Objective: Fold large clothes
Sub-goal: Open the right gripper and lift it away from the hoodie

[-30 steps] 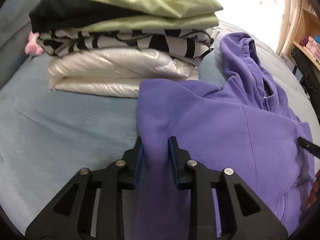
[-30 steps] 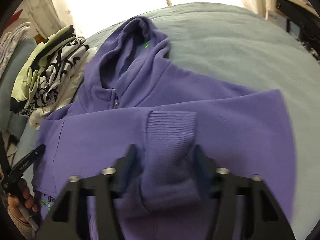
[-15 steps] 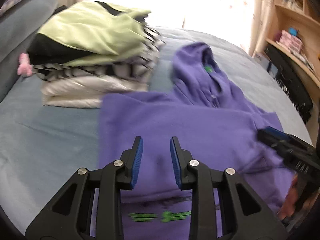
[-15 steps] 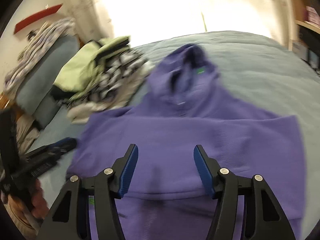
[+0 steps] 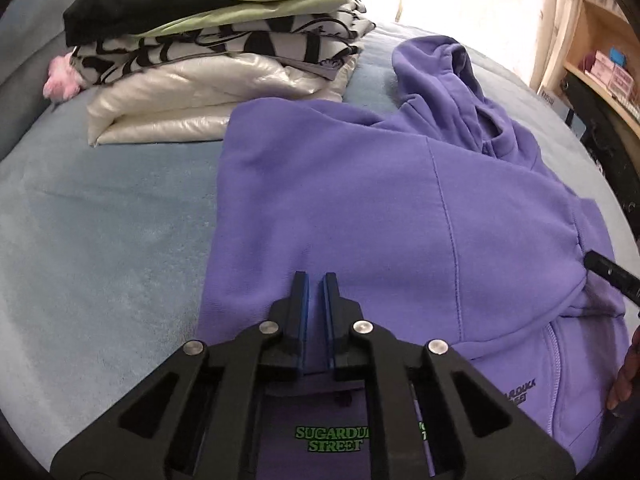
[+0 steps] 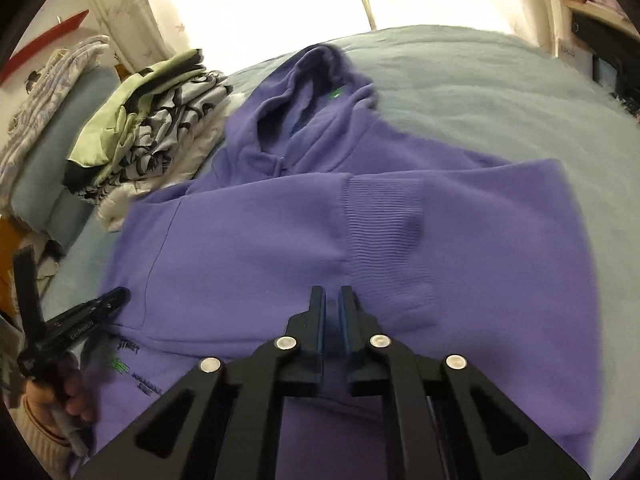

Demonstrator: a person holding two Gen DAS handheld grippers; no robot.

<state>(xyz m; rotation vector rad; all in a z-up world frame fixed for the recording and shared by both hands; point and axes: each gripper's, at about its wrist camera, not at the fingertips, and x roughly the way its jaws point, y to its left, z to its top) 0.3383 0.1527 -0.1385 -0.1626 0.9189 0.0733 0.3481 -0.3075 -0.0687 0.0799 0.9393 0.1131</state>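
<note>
Hoodie (image 5: pixel 384 208) lies flat on bed (image 5: pixel 104 232), hood (image 6: pixel 304 92) toward far end. Both sleeves folded across its chest; cuff (image 6: pixel 384 236) on top. Stack of folded clothes (image 5: pixel 216 48) on bed just beyond hoodie's left shoulder, touching or nearly so.

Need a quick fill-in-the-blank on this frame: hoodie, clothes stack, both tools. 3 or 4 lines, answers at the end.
1. The hoodie spread on the bed is ____ in colour.
2. The top garment of the folded stack is light ____.
3. The green print near the left tool reads SUGARDUCK ____.
4. The jaws of the right tool are nearly ____, with no cloth gripped.

Missing words: purple; green; STREET; closed
</note>
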